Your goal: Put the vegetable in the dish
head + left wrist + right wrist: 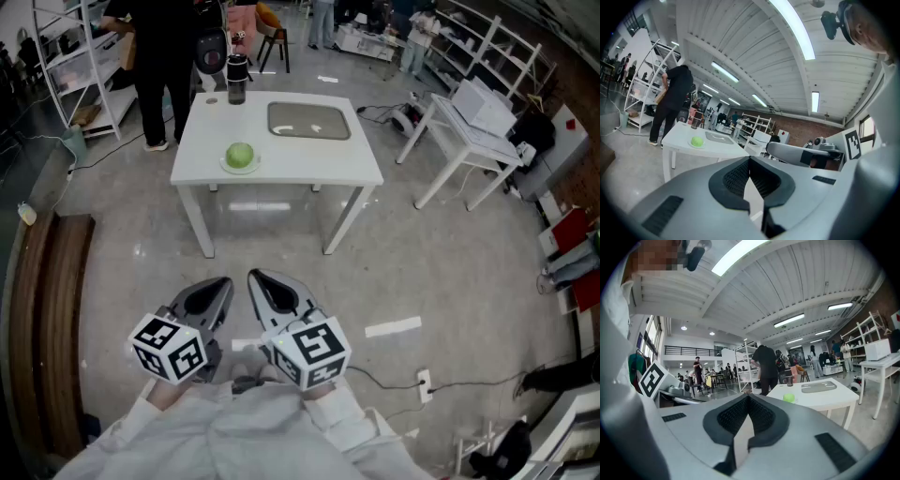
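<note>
The white surface (281,164) stands well away. The flat dish (308,120) lies near its back edge. The round green vegetable (240,156) sits near its front edge, toward the left. The left gripper (223,283) and right gripper (256,277) are pressed together, holding nothing. A bump could roll the vegetable off that edge.

On the table (281,164), the vegetable (240,156) lies front-left of the dish (308,120), bottle (236,79) behind.

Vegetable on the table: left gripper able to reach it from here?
Probably not yet: the left gripper is shut and held near the body, with floor between it and the table. Nothing covers the vegetable itself.
</note>
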The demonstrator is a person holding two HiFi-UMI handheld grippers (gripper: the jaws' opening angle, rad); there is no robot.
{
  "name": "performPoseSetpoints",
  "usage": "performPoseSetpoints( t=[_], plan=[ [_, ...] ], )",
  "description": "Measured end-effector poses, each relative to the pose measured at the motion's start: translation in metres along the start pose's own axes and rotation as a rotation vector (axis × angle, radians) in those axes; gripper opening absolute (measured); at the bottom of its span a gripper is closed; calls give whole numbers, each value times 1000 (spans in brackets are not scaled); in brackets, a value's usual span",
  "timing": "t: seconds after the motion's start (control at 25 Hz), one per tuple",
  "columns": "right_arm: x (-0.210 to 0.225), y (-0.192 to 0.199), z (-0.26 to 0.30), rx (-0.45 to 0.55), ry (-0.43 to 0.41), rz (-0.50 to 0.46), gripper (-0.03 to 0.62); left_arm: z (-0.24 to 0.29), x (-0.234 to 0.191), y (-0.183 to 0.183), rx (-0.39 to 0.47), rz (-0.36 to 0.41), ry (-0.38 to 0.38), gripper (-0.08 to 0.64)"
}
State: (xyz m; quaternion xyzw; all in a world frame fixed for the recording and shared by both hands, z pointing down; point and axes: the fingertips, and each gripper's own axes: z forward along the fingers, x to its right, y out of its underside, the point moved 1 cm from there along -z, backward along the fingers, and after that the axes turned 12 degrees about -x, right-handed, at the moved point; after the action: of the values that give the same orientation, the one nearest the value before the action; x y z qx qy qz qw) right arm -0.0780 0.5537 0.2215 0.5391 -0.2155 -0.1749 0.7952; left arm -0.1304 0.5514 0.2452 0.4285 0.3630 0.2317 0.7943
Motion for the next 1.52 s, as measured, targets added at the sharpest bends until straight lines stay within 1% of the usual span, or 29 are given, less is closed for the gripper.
performPoseSetpoints(
  t=[0.16, 0.28, 0.44, 0.52, 0.6, 0.72, 0.76, 0.88, 1.0, 1.2, 1.4, 1.52],
  plan=[
    [0, 2, 0, 7, 0, 10, 12, 4, -2, 2, 4, -3, -7, 8],
    [0, 7, 2, -7, -3, 10, 13, 6, -3, 6, -2, -11, -10, 8],
    [5, 10, 1, -16, 10, 7, 12, 9, -2, 8, -16, 6, -19, 8],
    [6, 10, 0, -18, 8, 3, 12, 11, 0, 8, -17, 0, -13, 8],
    [6, 11, -1, 0, -2, 13, 12, 14, 1, 9, -18, -6, -7, 8],
    [8, 9, -4, 42, -40, 64, 14, 20, 2, 12, -27, -15, -2, 8],
    [10, 10, -3, 41, -45, 67, 14, 23, 2, 13, -29, -20, 0, 8],
    [17, 13, -2, 14, -28, 38, 14, 31, 4, 13, -37, -23, 2, 8],
    [23, 17, -1, 1, -34, 44, 14, 40, 6, 12, -42, -30, 1, 8],
    [36, 20, -5, 0, -41, 17, 14, 50, 8, 12, -26, -53, -14, 8],
    [38, 38, -5, -26, -84, 47, 14, 54, 9, 31, -40, -93, -37, 8],
    [37, 46, -4, -50, -87, 47, 14, 57, 12, 35, -53, -97, -40, 8]
  ],
)
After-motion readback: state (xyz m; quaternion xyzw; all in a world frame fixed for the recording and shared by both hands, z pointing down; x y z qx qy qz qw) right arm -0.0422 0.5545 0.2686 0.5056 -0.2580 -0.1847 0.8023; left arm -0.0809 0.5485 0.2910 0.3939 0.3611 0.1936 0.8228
